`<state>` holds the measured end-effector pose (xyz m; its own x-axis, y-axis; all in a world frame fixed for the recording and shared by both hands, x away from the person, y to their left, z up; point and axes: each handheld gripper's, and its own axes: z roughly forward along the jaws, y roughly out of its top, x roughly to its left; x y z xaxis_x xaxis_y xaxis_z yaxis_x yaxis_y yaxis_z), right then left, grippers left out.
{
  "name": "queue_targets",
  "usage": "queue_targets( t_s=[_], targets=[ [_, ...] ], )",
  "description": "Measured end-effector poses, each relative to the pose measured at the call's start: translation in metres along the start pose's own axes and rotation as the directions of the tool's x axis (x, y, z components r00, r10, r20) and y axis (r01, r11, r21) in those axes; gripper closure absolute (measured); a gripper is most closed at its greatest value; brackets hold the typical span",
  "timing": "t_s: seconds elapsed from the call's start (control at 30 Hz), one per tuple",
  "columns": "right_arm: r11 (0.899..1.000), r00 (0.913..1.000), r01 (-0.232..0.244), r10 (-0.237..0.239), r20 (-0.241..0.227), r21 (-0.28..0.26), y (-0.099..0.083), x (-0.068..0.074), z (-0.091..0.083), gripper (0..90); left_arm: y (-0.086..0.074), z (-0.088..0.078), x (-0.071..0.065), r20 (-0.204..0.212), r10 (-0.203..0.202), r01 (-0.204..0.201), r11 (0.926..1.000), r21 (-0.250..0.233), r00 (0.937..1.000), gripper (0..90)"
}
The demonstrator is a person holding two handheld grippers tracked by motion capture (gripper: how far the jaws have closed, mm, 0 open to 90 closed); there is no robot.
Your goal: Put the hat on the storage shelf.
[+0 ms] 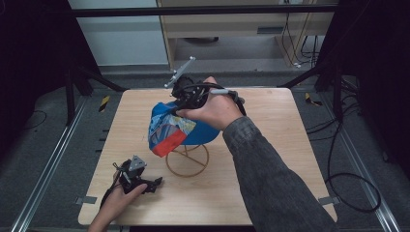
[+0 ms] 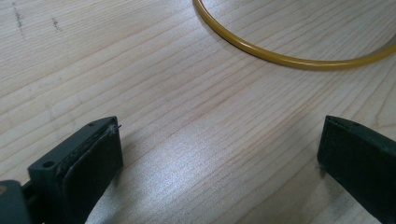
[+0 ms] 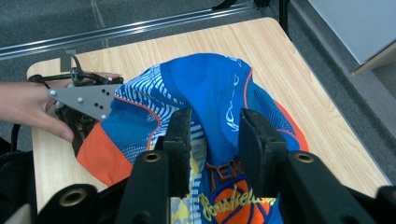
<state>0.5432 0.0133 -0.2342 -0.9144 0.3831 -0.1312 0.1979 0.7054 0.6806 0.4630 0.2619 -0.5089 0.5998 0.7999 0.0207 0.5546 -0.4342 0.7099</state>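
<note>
A blue and orange basketball jersey (image 1: 179,129) is bunched up and draped over a yellow wire stand (image 1: 187,162) in the middle of the wooden table (image 1: 270,159). No one has said what the job is, so I can only guess: it looks like the shirt is being put on the stand or taken off it. Either way it looks about half done, since the shirt hangs in a lump, not spread out.

The right gripper (image 1: 186,99) is on the far side of the stand, right at the top of the jersey. In the right gripper view its jaws (image 3: 215,140) are squeezed on a fold of blue cloth, with only a small gap between them.

The left gripper (image 1: 140,181) sits low on the table, on the near left side of the stand. Its jaws are spread wide with nothing between them, and the stand's yellow ring (image 2: 289,58) lies just ahead.

The jersey covers the top of the stand, so I can't see its shape there. I can't tell if the cloth is hooked on anything. The words on the shirt are cut off and hard to read. The person's right sleeve (image 1: 270,179) hides part of the table.
</note>
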Motion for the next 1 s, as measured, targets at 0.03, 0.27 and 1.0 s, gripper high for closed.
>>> queue_targets(
  t_s=[0.03, 0.27, 1.0],
  targets=[
    [1.0, 1.0, -0.001, 0.001, -0.001, -0.002, -0.001, 0.0, 0.0, 62.2, 0.0, 0.0, 0.0, 0.0, 0.0, 0.0, 1.0, 0.0, 1.0, 0.0],
    [1.0, 0.9998, -0.018, 0.018, -0.003, -0.016, -0.003, 0.0, -0.006, 53.2, 0.0, 0.0, 0.0, 0.0, 0.001, -0.001, 1.0, 0.001, 1.0, 0.0],
    [0.994, 0.9947, -0.083, 0.087, 0.055, -0.073, -0.025, 0.001, -0.032, 15.9, 0.0, 0.0, 0.0, 0.0, 0.001, -0.001, 1.0, 0.001, 1.0, 0.0]
  ],
)
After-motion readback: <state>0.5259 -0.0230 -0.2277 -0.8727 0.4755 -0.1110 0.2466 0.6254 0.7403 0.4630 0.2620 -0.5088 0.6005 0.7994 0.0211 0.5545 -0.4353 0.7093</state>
